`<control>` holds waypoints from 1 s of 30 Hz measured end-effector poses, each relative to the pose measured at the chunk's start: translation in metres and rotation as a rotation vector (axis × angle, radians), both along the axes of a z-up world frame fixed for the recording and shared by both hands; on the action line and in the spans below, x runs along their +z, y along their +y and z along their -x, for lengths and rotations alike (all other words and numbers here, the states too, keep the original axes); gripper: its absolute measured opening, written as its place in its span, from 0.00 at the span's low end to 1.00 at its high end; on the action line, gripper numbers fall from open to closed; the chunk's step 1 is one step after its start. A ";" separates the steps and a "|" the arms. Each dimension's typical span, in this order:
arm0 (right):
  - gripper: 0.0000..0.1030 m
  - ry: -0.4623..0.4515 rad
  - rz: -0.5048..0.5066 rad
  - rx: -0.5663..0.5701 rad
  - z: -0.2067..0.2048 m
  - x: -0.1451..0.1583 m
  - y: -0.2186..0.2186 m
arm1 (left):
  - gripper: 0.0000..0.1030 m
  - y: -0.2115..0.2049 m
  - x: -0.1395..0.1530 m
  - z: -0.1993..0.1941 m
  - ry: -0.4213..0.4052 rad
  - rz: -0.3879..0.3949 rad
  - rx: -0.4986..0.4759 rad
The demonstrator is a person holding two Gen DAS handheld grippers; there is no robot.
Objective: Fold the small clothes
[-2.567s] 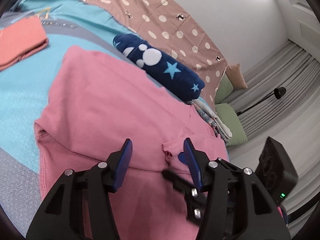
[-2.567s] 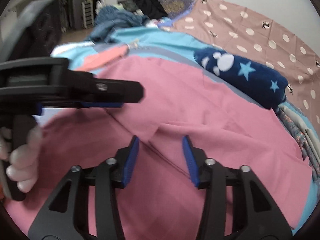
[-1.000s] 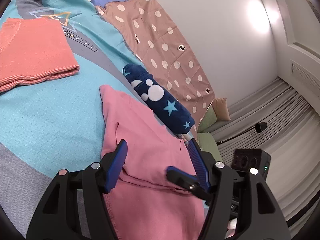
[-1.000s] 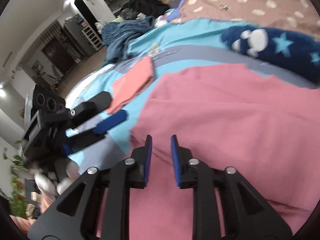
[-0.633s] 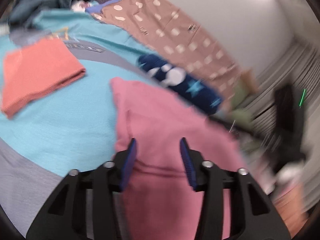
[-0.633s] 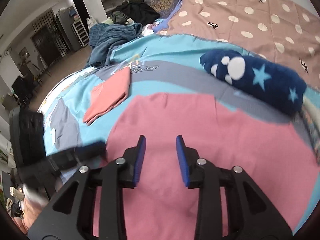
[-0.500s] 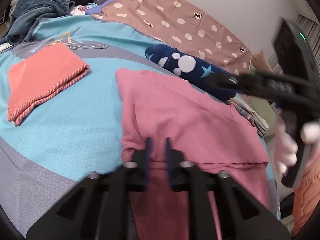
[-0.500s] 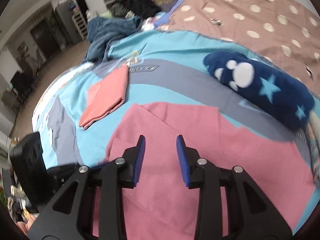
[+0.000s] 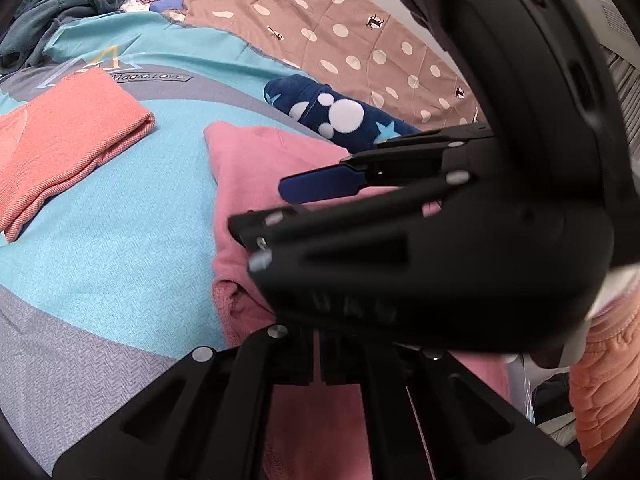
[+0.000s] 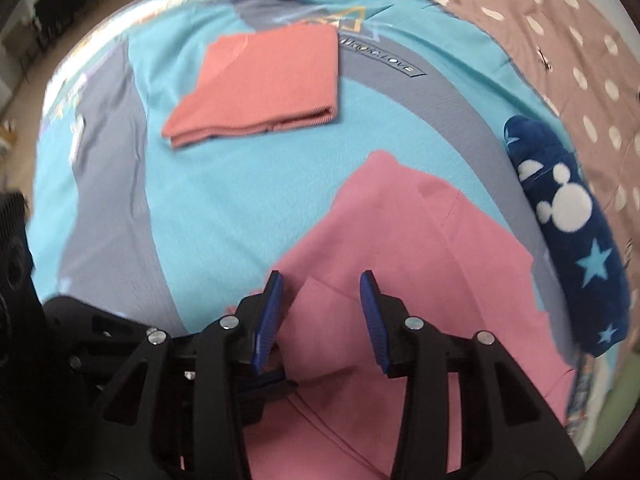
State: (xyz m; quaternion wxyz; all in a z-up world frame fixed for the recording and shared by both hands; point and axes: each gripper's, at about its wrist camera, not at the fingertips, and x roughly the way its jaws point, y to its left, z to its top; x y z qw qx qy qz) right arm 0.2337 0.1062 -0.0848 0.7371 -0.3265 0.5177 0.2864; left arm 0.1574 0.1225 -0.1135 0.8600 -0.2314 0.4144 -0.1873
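Right gripper now over left gripper.

Left claw newly clamped on pink garment (right claw wider).

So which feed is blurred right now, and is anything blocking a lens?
Right wrist view: motion blur, strongest on the orange cloth and towards the edges; pink shirt readable. Left wrist view: sharp bedding, but the right gripper looms close, soft, covering the right half.
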 end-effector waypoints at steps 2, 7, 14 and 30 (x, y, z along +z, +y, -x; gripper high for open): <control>0.02 -0.032 0.034 -0.018 -0.001 -0.003 0.000 | 0.01 -0.002 0.000 0.001 -0.002 -0.003 -0.008; 0.02 -0.059 -0.240 -0.144 -0.015 0.029 -0.018 | 0.01 -0.001 0.001 0.001 -0.009 0.002 0.000; 0.10 0.015 -0.476 -0.314 -0.045 0.036 -0.057 | 0.30 0.009 -0.006 0.000 0.012 0.013 0.070; 0.39 -0.191 -0.589 -0.537 0.034 0.061 -0.251 | 0.02 0.023 0.030 0.011 -0.138 0.054 0.155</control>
